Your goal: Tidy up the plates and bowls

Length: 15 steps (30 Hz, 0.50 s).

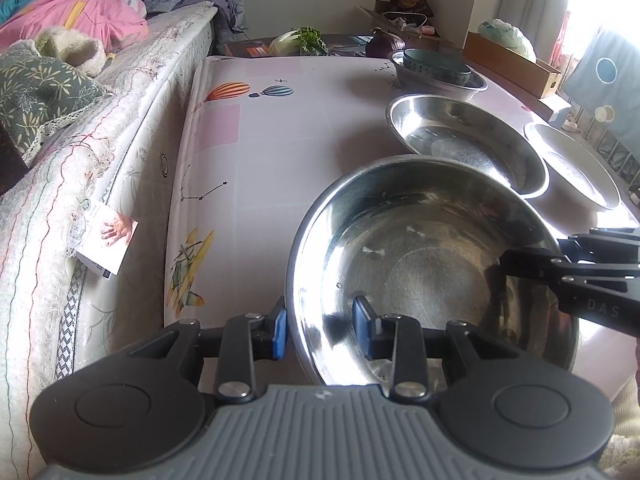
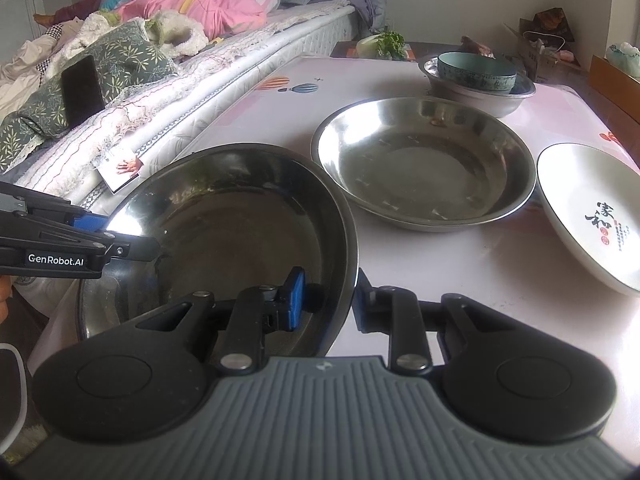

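Item: near steel plate [image 1: 420, 256], round and shallow, no long axis to speak of; hollow side faced up. It sat at the near edge of the table [image 1: 280, 128], tilted slightly, its rim overlapping the near rim of the second steel plate [image 1: 464, 144] behind it.

Left gripper [image 1: 320, 330]: fingers narrow, straddling the near plate's left rim, one blue pad [image 1: 280, 334] outside the wall and the other inside; the rim was held between them.

Right gripper [image 2: 326, 304]: fingers narrow, gripping the same plate's right rim, one pad inside the hollow and the other outside.

Second steel plate: upright on the table, hollow up, beyond the held one.

White plate [image 2: 592, 212]: to the right of the second steel plate, printed with dark characters, its near edge tipped toward the table's side; whether it touched its neighbour could not be told.

Steel basin [image 2: 480, 88]: at the far end, holding a green bowl [image 2: 476, 70] upright inside it.

Bed [image 2: 160, 80]: along the table's left side, piled with bedding; a dark phone [image 2: 82, 90] lay on a leaf-print pillow.
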Each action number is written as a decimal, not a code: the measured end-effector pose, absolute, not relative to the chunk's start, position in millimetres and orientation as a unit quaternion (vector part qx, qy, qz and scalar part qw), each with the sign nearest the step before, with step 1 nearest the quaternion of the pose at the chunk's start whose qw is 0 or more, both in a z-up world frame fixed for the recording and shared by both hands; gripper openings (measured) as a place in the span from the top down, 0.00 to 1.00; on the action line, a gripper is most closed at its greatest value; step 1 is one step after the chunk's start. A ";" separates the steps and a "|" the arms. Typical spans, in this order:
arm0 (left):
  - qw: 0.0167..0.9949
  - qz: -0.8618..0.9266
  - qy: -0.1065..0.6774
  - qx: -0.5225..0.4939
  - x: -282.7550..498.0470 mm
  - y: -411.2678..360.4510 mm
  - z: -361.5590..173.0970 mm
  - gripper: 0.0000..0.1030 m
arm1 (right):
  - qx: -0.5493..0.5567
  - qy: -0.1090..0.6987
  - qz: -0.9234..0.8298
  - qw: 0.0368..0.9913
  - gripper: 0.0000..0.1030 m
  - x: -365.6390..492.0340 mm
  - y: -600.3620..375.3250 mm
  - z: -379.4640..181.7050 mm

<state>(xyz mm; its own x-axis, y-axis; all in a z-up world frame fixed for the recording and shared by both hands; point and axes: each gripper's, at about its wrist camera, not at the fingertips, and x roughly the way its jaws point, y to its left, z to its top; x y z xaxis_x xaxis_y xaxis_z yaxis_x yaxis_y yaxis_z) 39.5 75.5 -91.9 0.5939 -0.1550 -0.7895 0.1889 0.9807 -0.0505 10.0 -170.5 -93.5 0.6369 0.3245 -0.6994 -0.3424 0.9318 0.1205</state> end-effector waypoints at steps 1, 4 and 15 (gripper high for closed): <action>0.893 -0.096 0.439 0.020 39.4 75.3 -91.2 0.68 | -0.011 0.384 0.184 0.905 0.77 9.9 -170.6 -92.9; 0.894 -0.097 0.436 0.021 38.9 74.0 -88.2 0.68 | -0.008 0.382 0.182 0.906 0.77 9.0 -171.8 -90.5; 0.900 -0.113 0.422 0.011 52.2 62.6 -64.6 0.68 | 0.004 0.358 0.168 0.919 0.77 8.1 -188.9 -70.8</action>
